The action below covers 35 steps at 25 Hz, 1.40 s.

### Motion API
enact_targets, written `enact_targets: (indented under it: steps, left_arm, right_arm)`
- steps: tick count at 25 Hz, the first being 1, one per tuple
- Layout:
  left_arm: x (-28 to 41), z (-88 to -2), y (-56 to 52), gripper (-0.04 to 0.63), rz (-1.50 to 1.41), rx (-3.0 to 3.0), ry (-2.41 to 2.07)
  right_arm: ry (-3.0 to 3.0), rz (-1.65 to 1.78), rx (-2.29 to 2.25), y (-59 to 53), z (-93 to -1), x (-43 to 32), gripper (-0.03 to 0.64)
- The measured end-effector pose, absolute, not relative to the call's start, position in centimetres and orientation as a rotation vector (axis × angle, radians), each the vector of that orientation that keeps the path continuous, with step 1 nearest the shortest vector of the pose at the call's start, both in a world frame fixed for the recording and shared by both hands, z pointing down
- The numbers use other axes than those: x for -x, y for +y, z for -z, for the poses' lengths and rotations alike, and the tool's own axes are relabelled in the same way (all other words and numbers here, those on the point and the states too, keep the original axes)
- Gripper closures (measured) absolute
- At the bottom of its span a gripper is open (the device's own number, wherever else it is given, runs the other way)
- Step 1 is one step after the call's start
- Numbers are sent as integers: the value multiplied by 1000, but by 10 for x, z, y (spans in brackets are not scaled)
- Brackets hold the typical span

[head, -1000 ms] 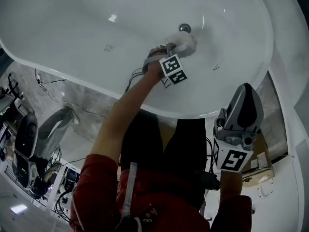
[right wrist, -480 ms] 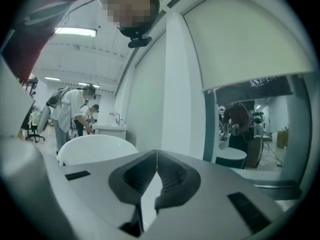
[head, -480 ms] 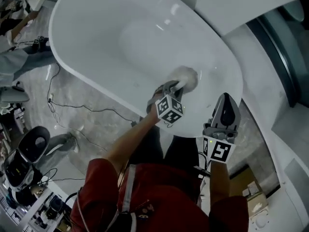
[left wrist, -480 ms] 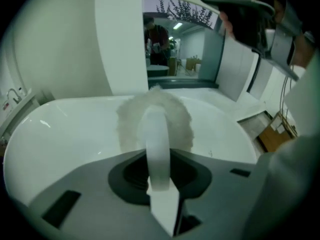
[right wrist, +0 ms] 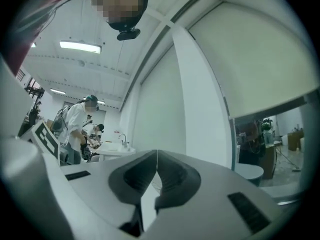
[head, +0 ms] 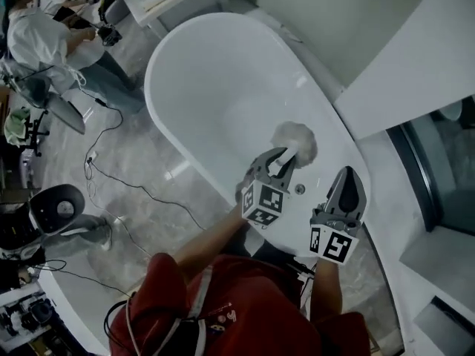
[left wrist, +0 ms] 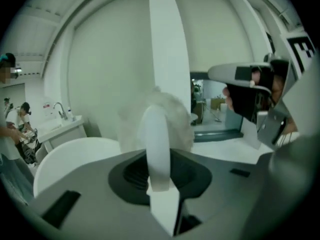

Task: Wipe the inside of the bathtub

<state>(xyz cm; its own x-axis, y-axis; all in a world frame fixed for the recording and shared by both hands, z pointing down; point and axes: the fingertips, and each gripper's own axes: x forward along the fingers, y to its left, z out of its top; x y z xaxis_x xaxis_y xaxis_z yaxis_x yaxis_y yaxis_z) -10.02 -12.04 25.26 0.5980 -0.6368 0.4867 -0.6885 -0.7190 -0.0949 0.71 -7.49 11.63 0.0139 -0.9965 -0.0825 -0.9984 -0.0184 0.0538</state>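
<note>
Grips fluffy white cloth [head: 295,143] tight in left gripper [head: 284,159], over bathtub [head: 194,65] interior near drain [head: 300,189], likely poised for wiping. Holds right gripper [head: 346,178] closed, empty, over near rim, out of way.

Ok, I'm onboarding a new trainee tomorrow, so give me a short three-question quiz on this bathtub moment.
1. True or false: the left gripper is shut on the fluffy white cloth.
2. Multiple choice: the right gripper is A) shut on a brush, B) shut with nothing between its jaws, C) wide open.
3. Fill in: the cloth is held over the inside of the white ___.

Key: 1 true; 2 B; 3 bathtub.
</note>
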Motion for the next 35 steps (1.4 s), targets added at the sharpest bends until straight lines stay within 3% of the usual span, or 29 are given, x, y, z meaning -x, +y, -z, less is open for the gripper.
enact_targets:
  steps: [14, 35]
  left_arm:
    - [248, -24, -178, 503, -182, -2898, -1407]
    - [240, 41, -149, 503, 91, -2867, -1593]
  right_arm:
    - [2092, -273, 2145, -118, 39, 117, 604]
    - [2081, -403, 2146, -86, 75, 105, 604]
